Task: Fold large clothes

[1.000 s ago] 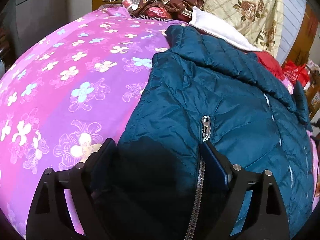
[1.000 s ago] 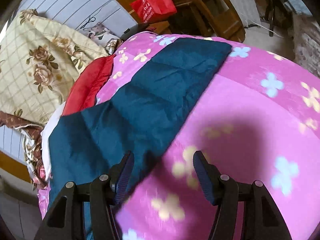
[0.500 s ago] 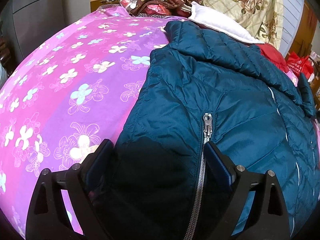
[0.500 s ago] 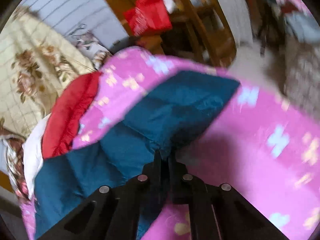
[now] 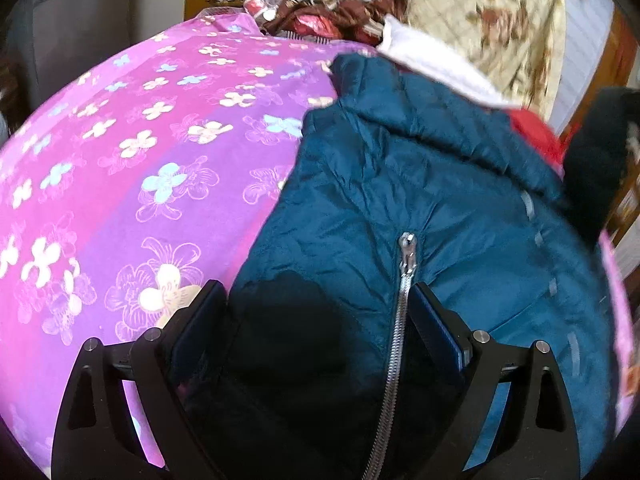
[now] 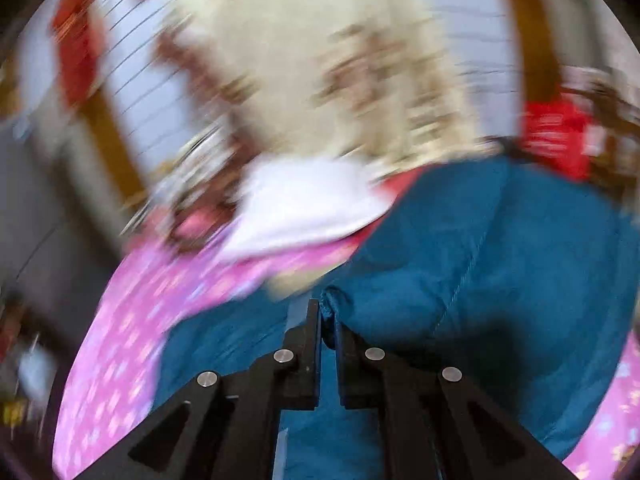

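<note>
A dark teal quilted jacket (image 5: 400, 200) with a silver zipper (image 5: 406, 264) lies on a pink and purple flowered bedspread (image 5: 120, 152). My left gripper (image 5: 316, 312) is open, its jaws wide apart over the jacket's front near the zipper pull. My right gripper (image 6: 327, 320) is shut on a fold of the jacket's sleeve (image 6: 460, 272) and holds it lifted above the bed. The right wrist view is blurred by motion. The lifted sleeve shows as a dark shape (image 5: 596, 160) at the right edge of the left wrist view.
A cream floral pillow (image 5: 492, 20), a white cloth (image 5: 436, 68), a red garment (image 5: 536, 136) and a heap of brown patterned fabric (image 5: 332, 12) lie at the bed's far end. A grey cabinet (image 5: 80, 12) stands at the left. A red bag (image 6: 556, 136) shows at right.
My right gripper closed on the jacket sleeve, lifted it and swung it fast over the jacket toward the pillow end. My left gripper stayed open over the zipper, shifting only slightly.
</note>
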A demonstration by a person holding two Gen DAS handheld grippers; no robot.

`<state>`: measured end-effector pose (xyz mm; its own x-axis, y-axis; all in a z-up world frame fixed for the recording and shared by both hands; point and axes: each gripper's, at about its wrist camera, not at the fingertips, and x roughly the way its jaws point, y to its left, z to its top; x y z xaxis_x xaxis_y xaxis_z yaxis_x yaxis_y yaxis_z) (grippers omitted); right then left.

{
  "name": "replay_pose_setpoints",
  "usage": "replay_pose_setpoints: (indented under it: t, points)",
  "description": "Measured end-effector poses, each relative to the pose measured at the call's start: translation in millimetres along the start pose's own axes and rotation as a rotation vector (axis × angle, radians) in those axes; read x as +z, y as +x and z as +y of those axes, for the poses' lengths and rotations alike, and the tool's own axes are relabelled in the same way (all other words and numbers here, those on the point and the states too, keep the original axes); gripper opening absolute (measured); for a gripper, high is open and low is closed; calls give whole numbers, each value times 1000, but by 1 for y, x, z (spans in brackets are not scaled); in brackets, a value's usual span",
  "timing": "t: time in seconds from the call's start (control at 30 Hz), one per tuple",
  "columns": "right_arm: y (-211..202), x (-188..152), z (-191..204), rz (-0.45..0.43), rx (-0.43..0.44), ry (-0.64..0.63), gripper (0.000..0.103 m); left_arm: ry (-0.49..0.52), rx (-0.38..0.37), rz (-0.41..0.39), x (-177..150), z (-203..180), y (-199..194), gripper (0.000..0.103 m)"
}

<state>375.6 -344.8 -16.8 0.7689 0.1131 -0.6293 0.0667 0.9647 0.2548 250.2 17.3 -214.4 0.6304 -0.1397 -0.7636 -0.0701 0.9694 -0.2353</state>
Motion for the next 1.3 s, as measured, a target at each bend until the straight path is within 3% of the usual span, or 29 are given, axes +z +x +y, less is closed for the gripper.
replay_pose_setpoints:
  t: [0.1,0.2,0.27,0.37,0.4,0.57,0.7,0.83,0.93,1.07,1.17,1.27,1.3]
  points:
    - [59,-64,78,214,46,-141,11,-45,-35,-51,2,9,-19,92]
    - [105,-120,113,347,1,-207,12,-16,-45,-110,4,12,-43,92]
    - [117,-150,128,384,-20,-237,14,10,-20,-155,4,13,-56,92]
    - [109,-172,134,367,-41,-253,31,13,-4,-182,7,22,-67,92]
    - [102,-175,135,354,-43,-257,32,-5,-10,-175,8,27,-67,92]
    - [38,-169,118,295,59,-230,32,-114,-18,-152,18,53,-66,92]
    - [-6,-143,77,137,25,-121,32,-147,-15,-162,20,62,-69,92]
    - [3,-115,41,46,-72,31,32,-161,-31,-134,20,61,-62,92]
    - [50,-108,25,132,-77,155,32,-153,-30,-122,20,59,-57,92]
    - [122,-112,69,272,-61,82,32,-124,-31,-123,22,53,-54,92]
    - [147,-113,121,316,61,-28,31,-108,-11,-120,21,52,-51,92]
    - [142,-114,154,288,110,-115,31,-107,2,-116,21,53,-49,92]
    - [139,-117,162,269,67,-168,32,-111,0,-114,22,54,-49,92]
